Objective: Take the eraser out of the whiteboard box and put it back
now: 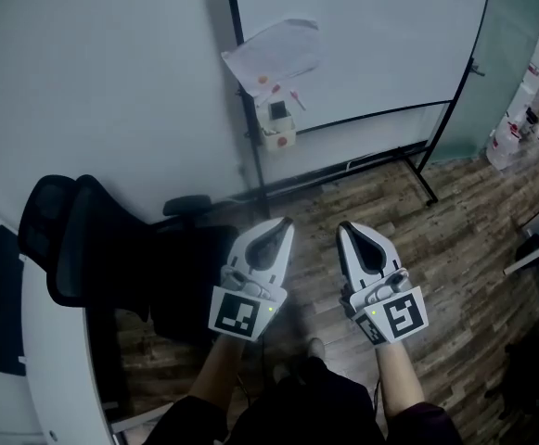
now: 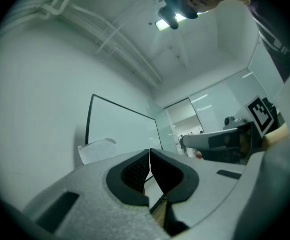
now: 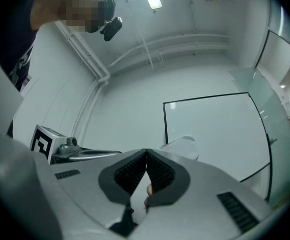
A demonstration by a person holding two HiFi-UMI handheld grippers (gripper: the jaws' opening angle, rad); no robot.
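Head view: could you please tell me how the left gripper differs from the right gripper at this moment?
The left gripper hangs beside the black chair; the right gripper is over wood floor. The left gripper's tip leans rightward, the right gripper's leftward. Both are shut, empty, and point toward the whiteboard.

Open dark wood-plank floor (image 1: 473, 248) lies between us and the black-framed whiteboard (image 1: 362, 44). A black mesh office chair (image 1: 83, 239) crowds our left, and a crumpled white paper sheet (image 1: 274, 54) overhangs the small white box (image 1: 276, 130).
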